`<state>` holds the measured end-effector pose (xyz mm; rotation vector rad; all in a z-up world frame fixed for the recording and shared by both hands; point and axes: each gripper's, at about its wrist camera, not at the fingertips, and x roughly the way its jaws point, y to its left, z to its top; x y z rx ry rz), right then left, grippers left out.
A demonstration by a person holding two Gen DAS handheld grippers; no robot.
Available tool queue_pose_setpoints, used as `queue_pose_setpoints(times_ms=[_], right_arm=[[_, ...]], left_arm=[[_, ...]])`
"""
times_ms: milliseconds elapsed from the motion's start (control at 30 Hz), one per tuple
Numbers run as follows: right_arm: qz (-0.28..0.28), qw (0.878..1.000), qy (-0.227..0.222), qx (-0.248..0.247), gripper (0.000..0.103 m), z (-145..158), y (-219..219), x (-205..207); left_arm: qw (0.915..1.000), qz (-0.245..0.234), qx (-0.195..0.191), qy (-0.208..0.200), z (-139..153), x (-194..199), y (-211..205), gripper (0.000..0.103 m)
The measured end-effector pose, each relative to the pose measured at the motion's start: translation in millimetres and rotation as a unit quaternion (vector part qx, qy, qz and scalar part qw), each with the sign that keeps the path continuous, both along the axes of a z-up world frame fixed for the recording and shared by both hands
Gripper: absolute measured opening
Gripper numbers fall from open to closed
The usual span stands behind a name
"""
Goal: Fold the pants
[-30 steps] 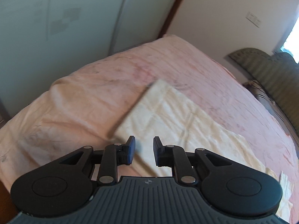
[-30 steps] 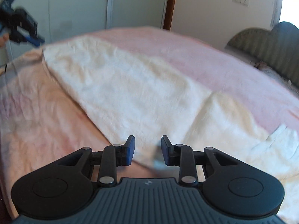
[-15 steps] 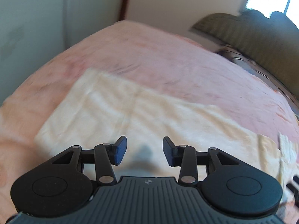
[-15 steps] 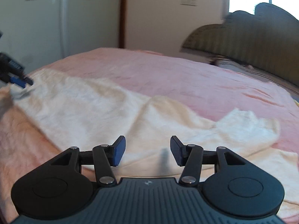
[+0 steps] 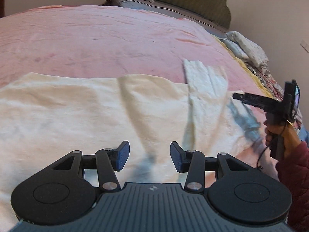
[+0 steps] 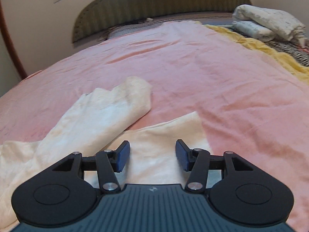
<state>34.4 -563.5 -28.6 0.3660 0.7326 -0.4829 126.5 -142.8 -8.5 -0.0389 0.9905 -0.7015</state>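
Cream pants (image 5: 77,112) lie lengthwise across the pink bedsheet (image 5: 115,38). My left gripper (image 5: 149,157) hovers over their middle with its jaws opening and nothing between the blue pads. In the right wrist view the pants (image 6: 96,119) show two leg ends: one rumpled and angled up to the left, the other flat under the gripper. My right gripper (image 6: 152,155) stands open above that flat leg end, holding nothing. The left wrist view also shows the right gripper (image 5: 238,96) at the far right over the leg ends, held by a hand in a red sleeve (image 5: 293,166).
A striped green headboard (image 6: 154,3) closes the far end of the bed. Folded white bedding (image 6: 266,21) and a yellow blanket (image 6: 260,46) lie at the back right, with a zebra-patterned cloth (image 6: 289,48) beside them. Pink sheet (image 6: 193,67) stretches beyond the pants.
Both grippers have swept along the pants from the wardrobe end toward the headboard side and rolled. Their jaws stand wider than a second ago. The right gripper has come into the left wrist view.
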Motion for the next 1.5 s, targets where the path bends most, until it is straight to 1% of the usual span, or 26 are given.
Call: queue_pose_setpoints(times_ms=[33,67,100,200,267,367,433,467,533,567,600,633,667,733,833,933,967,1033,1100,1167,1200,1267,1300,1367,1467,1500], right_arm=[[-0.003,0.999,0.002,-0.033,0.054,8,11,3],[0.023,0.998,-0.007,-0.060,0.054,17,25,7],[0.050,0.996,-0.016,-0.071,0.055,23,38,11],[0.122,0.990,-0.024,-0.073,0.061,35,74,41],[0.142,0.987,-0.019,-0.068,0.062,34,87,70],[0.143,0.988,0.013,-0.048,0.062,22,93,117],[0.127,0.990,0.050,-0.030,0.063,8,92,147],[0.120,0.990,0.065,-0.031,0.063,1,92,159],[0.125,0.988,0.070,-0.059,0.062,-6,95,169],[0.125,0.987,0.070,-0.076,0.058,-7,96,171],[0.115,0.987,0.067,-0.090,0.047,-7,96,170],[0.105,0.988,0.062,-0.099,0.022,-6,95,167],[0.092,0.990,0.048,-0.094,0.018,-4,89,160],[0.071,0.995,0.022,-0.068,0.010,0,76,142],[0.028,0.999,-0.024,-0.028,0.009,10,53,100],[-0.023,0.996,-0.083,0.036,0.009,21,29,41],[-0.038,0.994,-0.096,0.046,0.009,22,22,21],[-0.059,0.991,-0.105,0.065,0.009,19,12,-10],[-0.079,0.986,-0.105,0.105,0.009,7,-1,-31],[-0.080,0.981,-0.104,0.140,0.010,-7,-9,-39],[-0.081,0.980,-0.106,0.149,0.010,-11,-11,-40],[-0.087,0.973,-0.117,0.180,0.014,-22,-19,-40],[-0.099,0.966,-0.132,0.200,0.015,-27,-23,-40],[-0.125,0.939,-0.184,0.261,0.026,-40,-35,-44],[-0.154,0.896,-0.245,0.336,0.027,-60,-52,-48],[-0.156,0.889,-0.257,0.345,0.027,-62,-54,-48]], left_arm=[[0.9999,-0.009,-0.007,0.004,-3,-2,-6,0.052],[0.9997,-0.019,-0.014,0.006,-7,-2,-17,0.052],[0.9993,-0.029,-0.020,0.008,-10,-4,-25,0.054],[0.9985,-0.050,-0.020,0.013,-20,-7,-45,0.055],[0.9977,-0.062,-0.021,0.016,-26,-10,-57,0.055],[0.9977,-0.067,-0.001,-0.009,-31,-14,-68,0.055],[0.9973,-0.070,0.005,-0.022,-35,-15,-71,0.055],[0.9972,-0.070,0.006,-0.026,-36,-15,-71,0.055],[0.9966,-0.074,0.005,-0.035,-37,-14,-74,0.055],[0.9963,-0.077,0.006,-0.038,-37,-15,-75,0.054],[0.9959,-0.080,0.006,-0.043,-38,-15,-76,0.051],[0.9957,-0.081,0.006,-0.046,-38,-16,-76,0.044],[0.9955,-0.082,0.007,-0.048,-38,-15,-77,0.041],[0.9954,-0.082,0.005,-0.049,-39,-16,-76,0.022],[0.9947,-0.090,0.005,-0.051,-39,-17,-76,0.013],[0.9921,-0.103,0.010,-0.072,-38,-24,-78,0.012],[0.9910,-0.106,0.014,-0.080,-38,-27,-81,0.012],[0.9888,-0.111,0.028,-0.095,-41,-32,-89,0.012],[0.9875,-0.107,0.039,-0.108,-43,-33,-95,0.011],[0.9871,-0.104,0.043,-0.113,-44,-33,-97,0.012],[0.9873,-0.102,0.044,-0.114,-44,-33,-99,0.015],[0.9873,-0.099,0.044,-0.116,-43,-33,-102,0.022],[0.9870,-0.099,0.044,-0.119,-43,-35,-103,0.024],[0.9862,-0.097,0.043,-0.127,-42,-38,-105,0.025],[0.9847,-0.096,0.046,-0.138,-41,-40,-107,0.026],[0.9849,-0.094,0.046,-0.138,-41,-40,-108,0.026]])
